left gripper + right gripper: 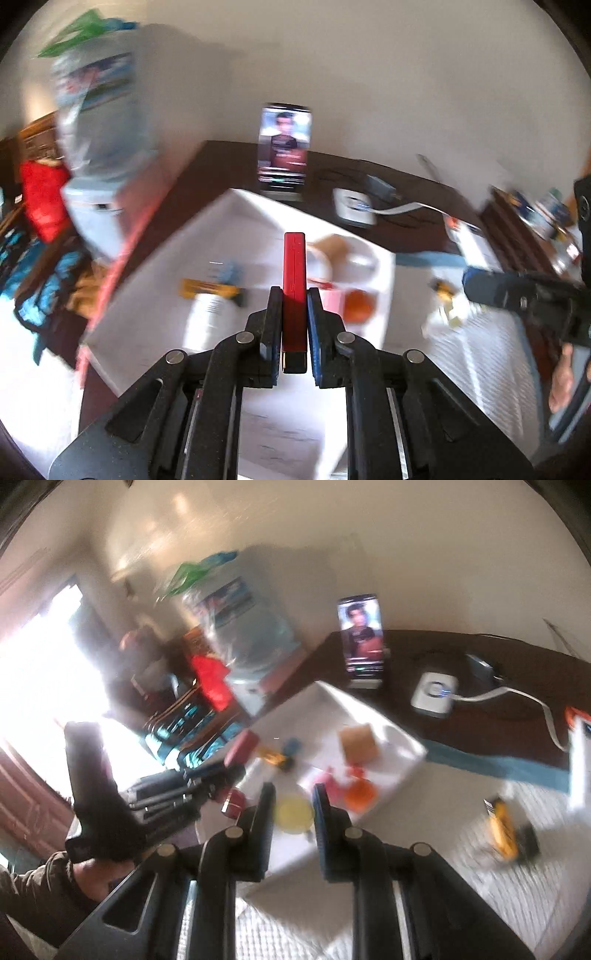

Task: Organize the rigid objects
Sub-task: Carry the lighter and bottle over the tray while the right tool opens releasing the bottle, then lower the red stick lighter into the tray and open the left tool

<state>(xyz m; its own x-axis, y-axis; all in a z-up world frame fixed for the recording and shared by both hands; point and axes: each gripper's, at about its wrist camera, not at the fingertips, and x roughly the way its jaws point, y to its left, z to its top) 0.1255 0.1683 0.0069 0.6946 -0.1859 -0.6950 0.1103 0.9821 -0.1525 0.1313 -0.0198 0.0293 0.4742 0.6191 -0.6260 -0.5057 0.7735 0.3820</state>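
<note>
My left gripper [294, 295] is shut on a red flat bar [294, 266] that stands up between its pads, above a white tray [236, 206]. Lying in the tray are a yellow and black toy [210, 290], an orange ball [360, 304] and a brown cup [332, 247]. From the right wrist view, the left gripper [221, 775] hangs over the left edge of the tray [406, 738] with the red bar [242, 746]. My right gripper [293, 805] is shut with nothing in its narrow gap. A blurred yellow disc [295, 814] shows beyond it.
A phone on a stand [284, 147] and a white device with a cable [351, 208] sit on the dark table behind the tray. A water dispenser [99, 122] stands at the left. Another yellow toy [502, 830] lies on the white ribbed cloth at the right.
</note>
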